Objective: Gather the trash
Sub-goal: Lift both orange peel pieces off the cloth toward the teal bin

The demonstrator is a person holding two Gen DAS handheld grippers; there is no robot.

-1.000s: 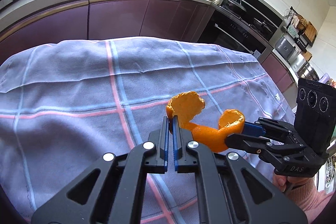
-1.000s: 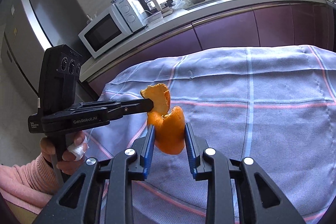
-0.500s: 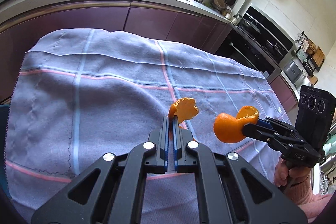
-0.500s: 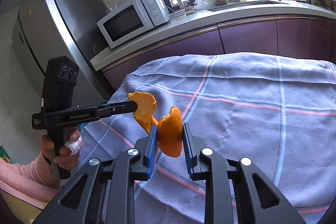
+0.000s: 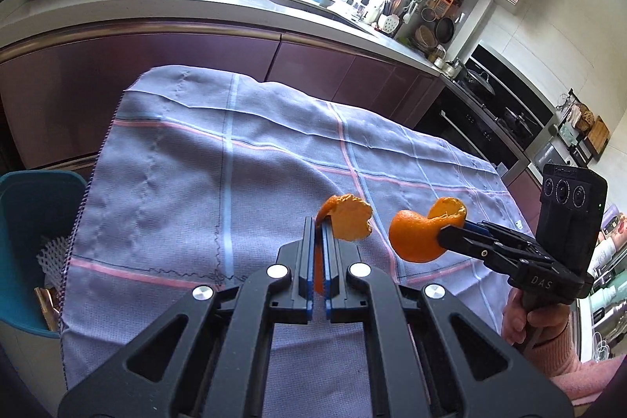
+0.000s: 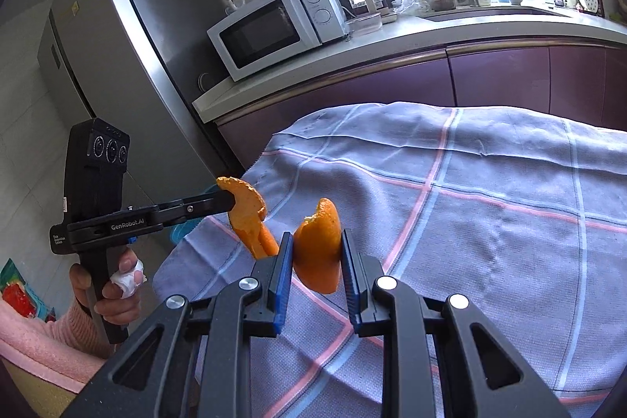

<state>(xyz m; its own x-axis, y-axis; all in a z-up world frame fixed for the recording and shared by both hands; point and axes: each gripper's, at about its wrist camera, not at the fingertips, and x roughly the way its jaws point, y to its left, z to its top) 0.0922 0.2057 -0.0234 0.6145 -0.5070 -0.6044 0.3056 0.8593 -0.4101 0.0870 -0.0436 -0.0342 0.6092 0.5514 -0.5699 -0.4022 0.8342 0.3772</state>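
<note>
Two pieces of orange peel hang above the table's checked cloth [image 5: 196, 183]. My left gripper [image 5: 318, 224] is shut on the thinner, curled piece [image 5: 348, 218], which sticks out past its fingertips. My right gripper [image 6: 316, 234] is shut on the thicker, cup-shaped piece [image 6: 317, 253], with both blue pads pressing its sides. In the left wrist view, the right gripper [image 5: 446, 234] comes in from the right with its peel [image 5: 419, 236]. The right wrist view has the left gripper [image 6: 229, 198] at the left with its peel [image 6: 247, 218]. A small gap separates the two pieces.
A teal bin [image 5: 27, 214] with white netting and scraps inside stands on the floor past the table's left edge. Purple cabinets and a counter with a microwave [image 6: 270, 30] run behind the table. A steel fridge [image 6: 117, 46] stands at the left. A hand holds each gripper's handle.
A second ago both grippers held one joined peel; it has split in two. Both grippers have swung left over the cloth, and the teal bin has come into the left wrist view.
</note>
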